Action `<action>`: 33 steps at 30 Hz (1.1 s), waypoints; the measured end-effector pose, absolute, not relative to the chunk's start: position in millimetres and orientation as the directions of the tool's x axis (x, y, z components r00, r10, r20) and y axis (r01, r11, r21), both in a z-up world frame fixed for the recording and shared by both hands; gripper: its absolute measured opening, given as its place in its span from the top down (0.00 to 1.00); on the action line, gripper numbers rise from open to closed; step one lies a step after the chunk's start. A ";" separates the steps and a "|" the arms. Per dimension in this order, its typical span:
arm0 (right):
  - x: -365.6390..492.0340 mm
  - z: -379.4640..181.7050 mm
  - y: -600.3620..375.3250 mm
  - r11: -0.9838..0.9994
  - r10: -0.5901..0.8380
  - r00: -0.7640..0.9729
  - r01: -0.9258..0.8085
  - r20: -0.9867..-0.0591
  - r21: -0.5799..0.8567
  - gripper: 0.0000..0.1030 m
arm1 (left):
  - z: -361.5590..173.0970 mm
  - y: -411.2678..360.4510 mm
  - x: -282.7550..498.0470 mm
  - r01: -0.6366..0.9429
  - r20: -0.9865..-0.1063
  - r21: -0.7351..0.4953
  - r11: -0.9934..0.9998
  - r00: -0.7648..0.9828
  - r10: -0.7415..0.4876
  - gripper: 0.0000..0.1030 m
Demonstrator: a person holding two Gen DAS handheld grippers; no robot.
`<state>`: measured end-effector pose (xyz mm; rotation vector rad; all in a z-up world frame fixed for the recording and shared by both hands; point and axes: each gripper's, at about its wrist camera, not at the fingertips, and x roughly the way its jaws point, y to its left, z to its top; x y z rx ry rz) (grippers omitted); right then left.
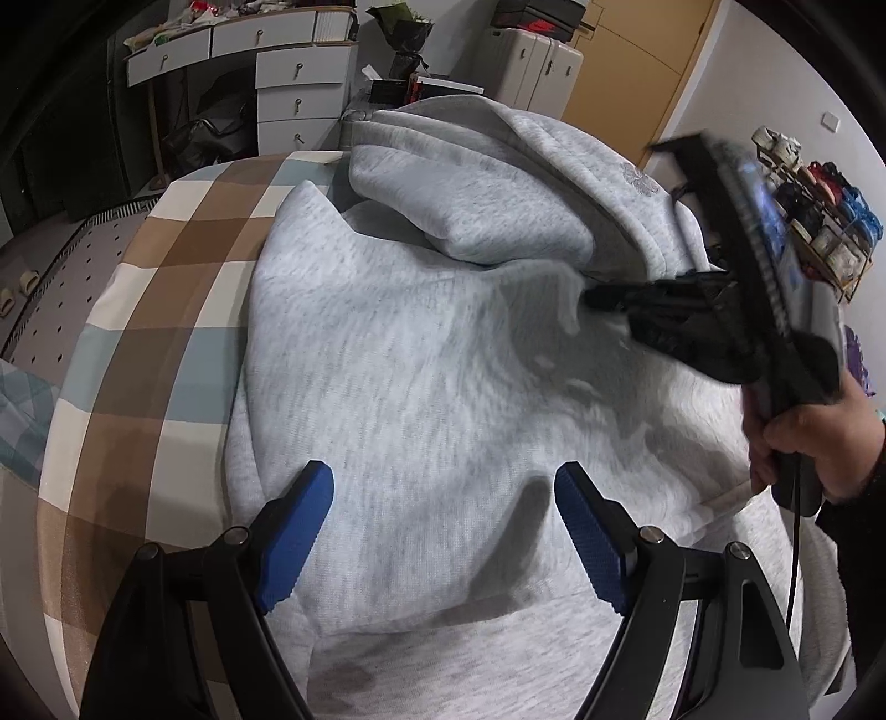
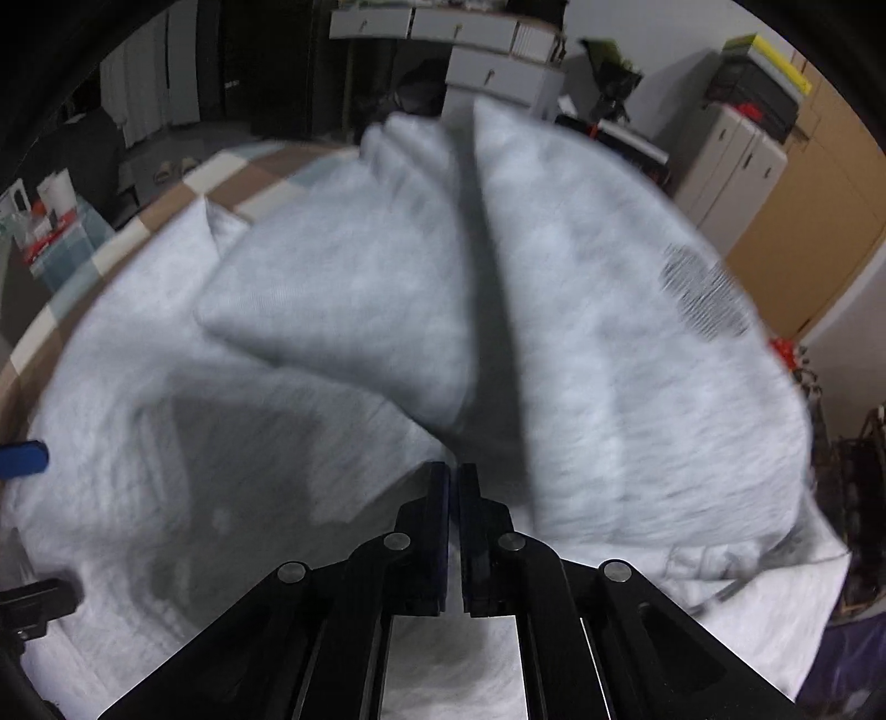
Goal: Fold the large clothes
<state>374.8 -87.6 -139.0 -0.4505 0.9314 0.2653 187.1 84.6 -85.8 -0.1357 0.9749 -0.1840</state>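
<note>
In the left wrist view, a white chest of drawers (image 1: 288, 83) is seen at the upper left, a dark bouquet (image 1: 404, 33) beside it at the upper centre, pale hard-shell suitcases (image 1: 542, 69) to the right of that, and a rack of shoes (image 1: 819, 216) at the right edge. A checked bedcover of brown, cream and pale blue squares (image 1: 149, 310) fills the left of the frame. On it, across the centre and right, a large light grey marled sweatshirt (image 1: 421, 354) is spread, rumpled, with one sleeve folded over the body at the upper centre and a small grey printed motif (image 1: 637, 177) near its upper right.

The left gripper (image 1: 443, 531) is held over the lower part of the sweatshirt with its blue-padded fingers (image 1: 299, 531) set wide apart and nothing between them. At the right, the right gripper (image 1: 590, 296) is carried by a hand (image 1: 814, 443), and its black tips are pinched together on a raised ridge of the grey cloth.

In the blurred right wrist view, the right gripper (image 2: 451, 471) is shown at the lower centre with its fingers drawn nearly together; a thin fold of the sweatshirt (image 2: 609, 332) appears to be nipped between them
</note>
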 end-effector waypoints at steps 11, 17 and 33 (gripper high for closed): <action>310.0 -109.7 -167.7 0.931 0.020 0.550 -0.315 -0.835 -0.185 0.50 | -92.9 80.1 189.5 0.074 -0.830 -0.180 0.981 0.524 -0.191 0.24; 287.6 -129.0 -205.4 0.954 -0.031 0.491 -0.244 -0.870 -0.172 0.52 | -88.2 73.2 185.6 0.079 -0.831 -0.155 0.985 0.529 -0.173 0.24; 345.8 -19.7 -120.2 0.920 -0.022 0.708 -0.261 -0.706 -0.291 0.17 | -97.3 71.4 183.3 0.066 -0.848 -0.113 0.991 0.514 -0.131 0.23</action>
